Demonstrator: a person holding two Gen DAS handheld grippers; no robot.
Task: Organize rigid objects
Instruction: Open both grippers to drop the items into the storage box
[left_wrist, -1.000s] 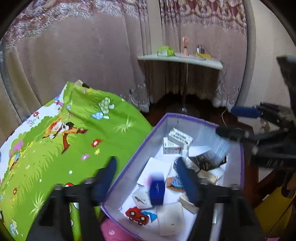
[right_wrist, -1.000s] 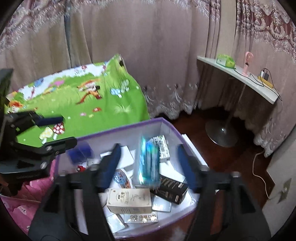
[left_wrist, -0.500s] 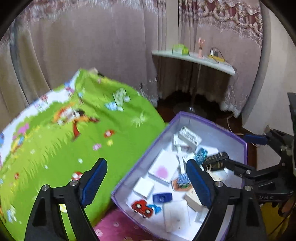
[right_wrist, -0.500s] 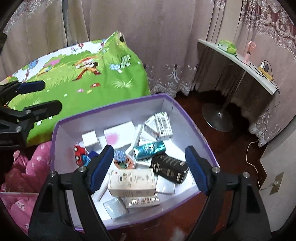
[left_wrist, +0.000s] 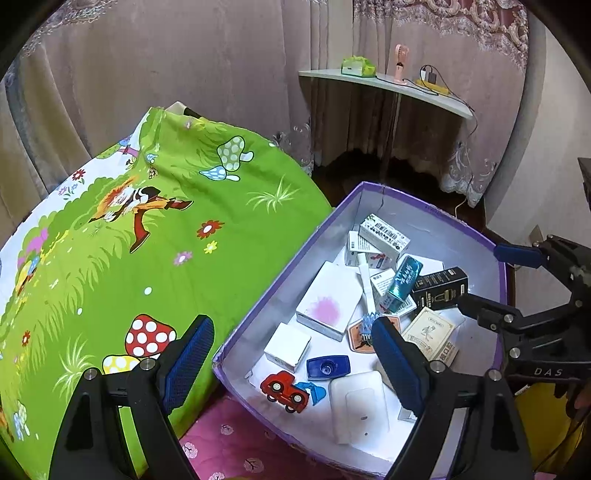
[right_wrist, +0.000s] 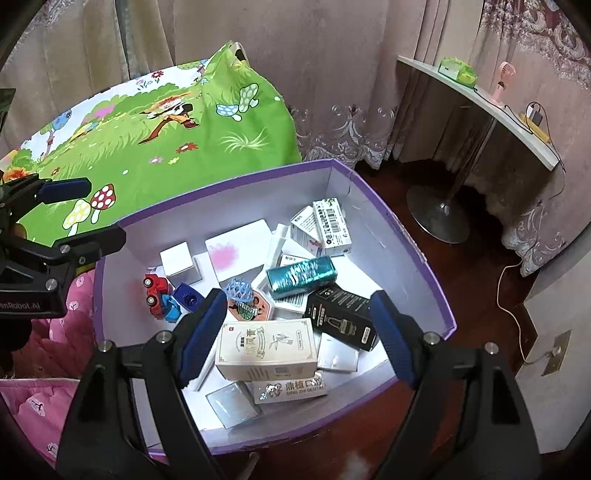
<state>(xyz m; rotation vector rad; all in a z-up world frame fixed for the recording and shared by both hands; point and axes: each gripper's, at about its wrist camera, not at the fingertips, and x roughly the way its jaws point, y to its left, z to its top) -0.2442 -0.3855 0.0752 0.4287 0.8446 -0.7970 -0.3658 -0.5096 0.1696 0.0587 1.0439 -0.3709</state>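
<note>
Left tool (left_wrist: 291, 354): you hold it released with nothing between its pads, which have just been spreading; it straddles the box's near left wall.
Right tool (right_wrist: 299, 332): you hold it released too, jaws just widened, hanging over the cream carton (right_wrist: 266, 349) without touching it.
Purple box (right_wrist: 417, 254): stands at the bed's edge, beside the green cartoon sheet (left_wrist: 147, 236).
Contents: teal packet (right_wrist: 301, 277) lies atop the pile in the middle; black carton (right_wrist: 341, 317) just beside it; red toy car (left_wrist: 283, 389) and blue piece (left_wrist: 328, 366) near the left wall.
</note>
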